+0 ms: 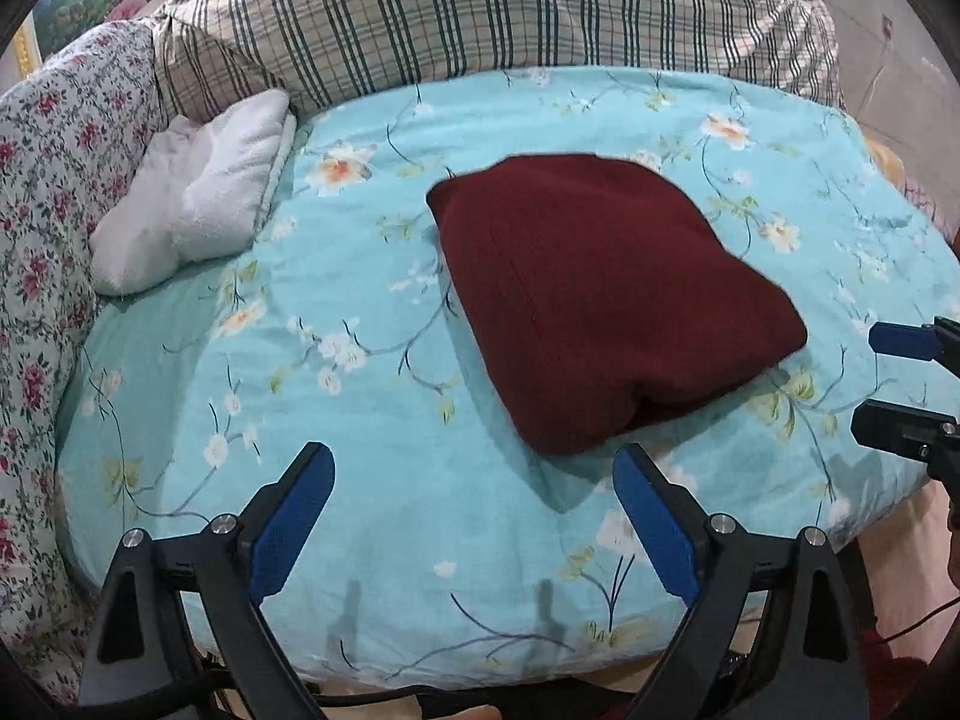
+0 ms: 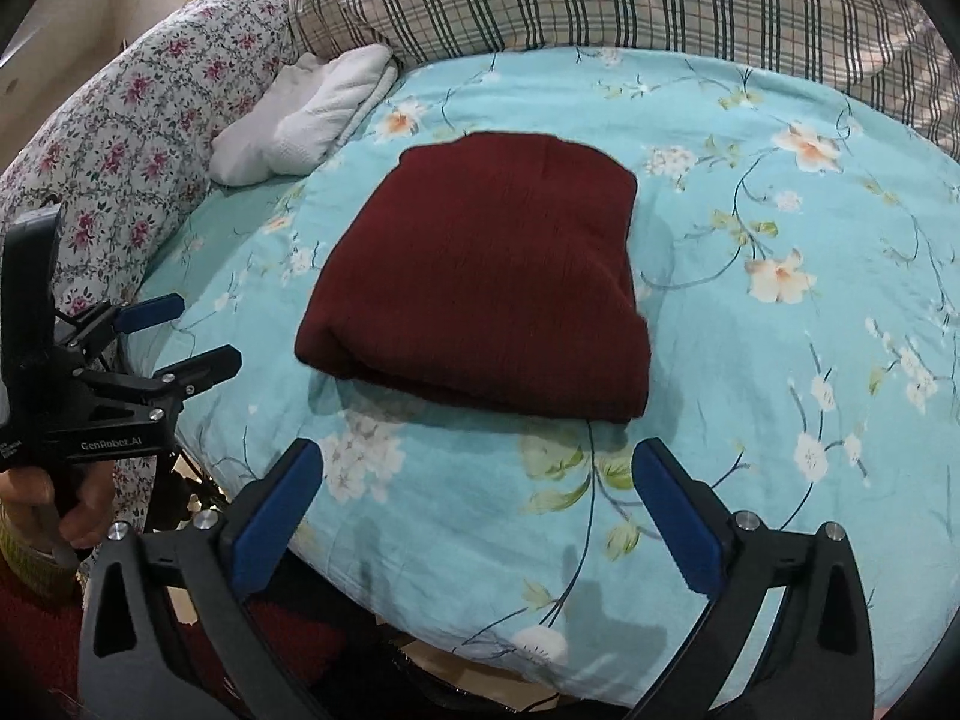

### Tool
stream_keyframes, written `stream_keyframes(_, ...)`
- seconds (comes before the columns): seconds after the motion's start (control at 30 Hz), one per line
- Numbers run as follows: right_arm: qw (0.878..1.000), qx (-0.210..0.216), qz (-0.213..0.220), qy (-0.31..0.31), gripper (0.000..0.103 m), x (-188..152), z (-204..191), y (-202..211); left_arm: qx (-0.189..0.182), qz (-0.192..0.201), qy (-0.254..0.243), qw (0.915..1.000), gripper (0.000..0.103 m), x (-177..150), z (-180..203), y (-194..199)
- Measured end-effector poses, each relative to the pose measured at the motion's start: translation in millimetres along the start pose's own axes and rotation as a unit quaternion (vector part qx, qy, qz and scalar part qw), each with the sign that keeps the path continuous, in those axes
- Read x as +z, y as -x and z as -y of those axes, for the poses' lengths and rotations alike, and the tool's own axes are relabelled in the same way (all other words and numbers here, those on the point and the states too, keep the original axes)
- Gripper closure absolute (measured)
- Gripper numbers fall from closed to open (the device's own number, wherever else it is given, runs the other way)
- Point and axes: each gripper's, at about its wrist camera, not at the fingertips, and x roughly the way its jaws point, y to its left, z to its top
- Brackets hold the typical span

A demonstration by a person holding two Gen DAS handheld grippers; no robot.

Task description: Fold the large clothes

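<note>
A dark red knitted garment [image 1: 606, 300] lies folded into a compact rectangle on the light blue floral bed cover [image 1: 336, 276]; it also shows in the right wrist view [image 2: 486, 282]. My left gripper [image 1: 474, 468] is open and empty, just in front of the garment's near edge, not touching it. It shows from the side in the right wrist view [image 2: 198, 333]. My right gripper [image 2: 477, 462] is open and empty, just short of the garment's near edge. It shows at the right edge of the left wrist view [image 1: 870, 378].
A folded white towel [image 1: 192, 192] lies at the back left of the bed. A plaid quilt [image 1: 480, 12] is piled along the back. A pink floral cushion [image 1: 54, 180] lines the left side. The bed's front edge runs just under both grippers.
</note>
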Motion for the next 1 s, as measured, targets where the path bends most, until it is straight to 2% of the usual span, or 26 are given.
stream_keyframes(0.33, 1.000, 0.003, 0.015, 0.015, 0.001, 19, 1, 4, 0.008, 0.007, 0.004, 0.9999, 0.009, 13, 2, 1)
stream_keyframes(1.0, 1.000, 0.006, -0.004, 0.016, 0.001, 22, 0, -14, 0.019, 0.000, 0.008, 0.9998, 0.008, 20, -1, -10)
